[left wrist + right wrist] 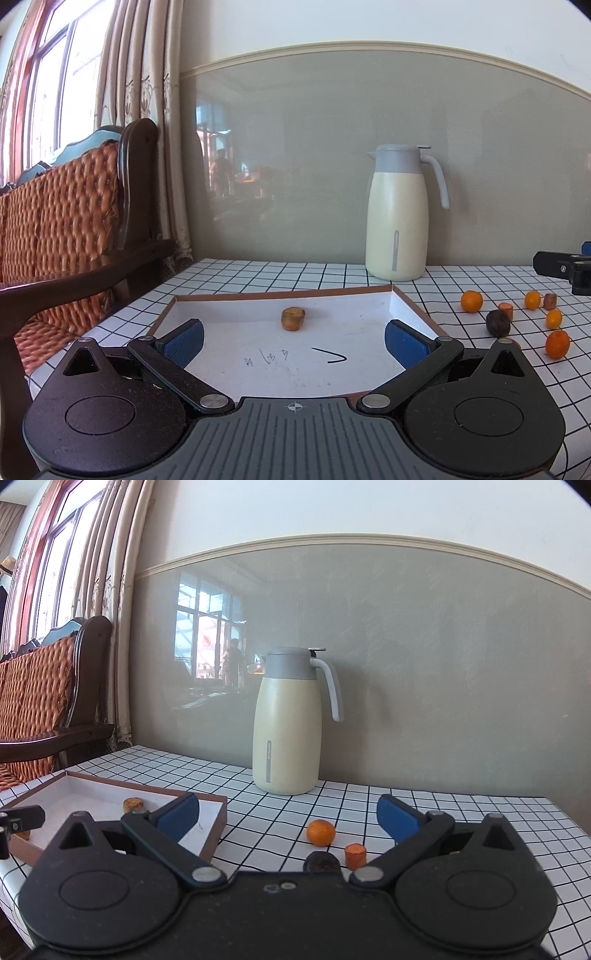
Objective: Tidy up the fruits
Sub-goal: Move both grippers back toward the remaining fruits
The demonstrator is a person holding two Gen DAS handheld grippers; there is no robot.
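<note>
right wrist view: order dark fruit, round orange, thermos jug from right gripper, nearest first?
From the right gripper:
1. dark fruit, just ahead of the gripper body, low between the fingers.
2. round orange, a little beyond it, centre.
3. thermos jug, at the back wall, slightly left.

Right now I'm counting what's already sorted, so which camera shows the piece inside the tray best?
The left wrist view: the brownish-orange piece lies in plain sight on the floor of the tray. In the right wrist view the same piece sits small at the far left, beside the gripper's finger.
</note>
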